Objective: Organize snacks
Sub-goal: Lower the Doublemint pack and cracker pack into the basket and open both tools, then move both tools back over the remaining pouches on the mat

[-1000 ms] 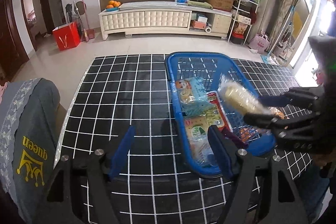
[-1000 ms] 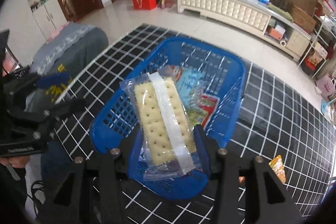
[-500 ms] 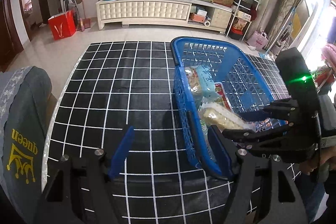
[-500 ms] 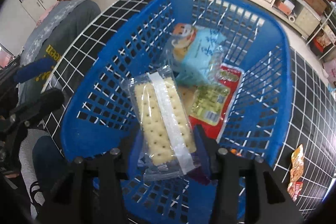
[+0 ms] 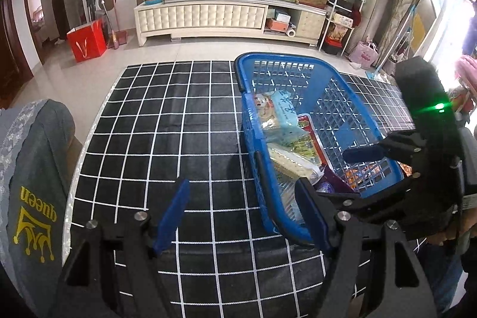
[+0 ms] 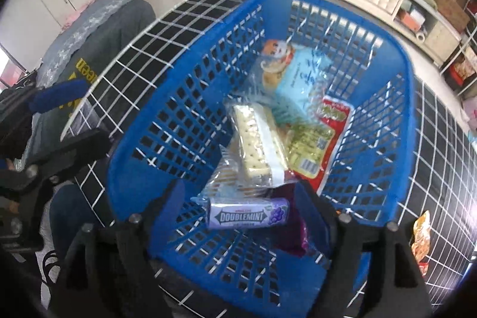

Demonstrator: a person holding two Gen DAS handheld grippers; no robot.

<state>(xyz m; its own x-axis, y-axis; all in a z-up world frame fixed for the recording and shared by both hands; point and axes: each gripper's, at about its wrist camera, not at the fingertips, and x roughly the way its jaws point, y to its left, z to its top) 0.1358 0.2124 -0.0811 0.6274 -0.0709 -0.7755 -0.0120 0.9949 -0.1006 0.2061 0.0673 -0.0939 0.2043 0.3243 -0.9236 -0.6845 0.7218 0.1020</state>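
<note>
Jaws of the right gripper (image 6: 238,207) have just been opening and now stand wide over the near end of the blue basket (image 6: 408,97), gripping nothing; the clear cracker pack (image 6: 258,139) lies loose in the basket beyond the fingertips, resting on other packets. Around it sit a Doublemint roll (image 6: 247,216), a purple wrapper (image 6: 293,228), a red-edged packet (image 6: 325,139) and a pale blue pack (image 6: 301,76) toward the basket's far end. So this placement looks finished. The left gripper (image 5: 241,210) hangs open and empty above the checked mat (image 5: 167,121), just beside the basket's left wall. Still out on the mat, near the basket's right wall, lies at least one orange snack packet (image 6: 421,237), so I judge the job mostly done, with a piece or two left to gather.
</note>
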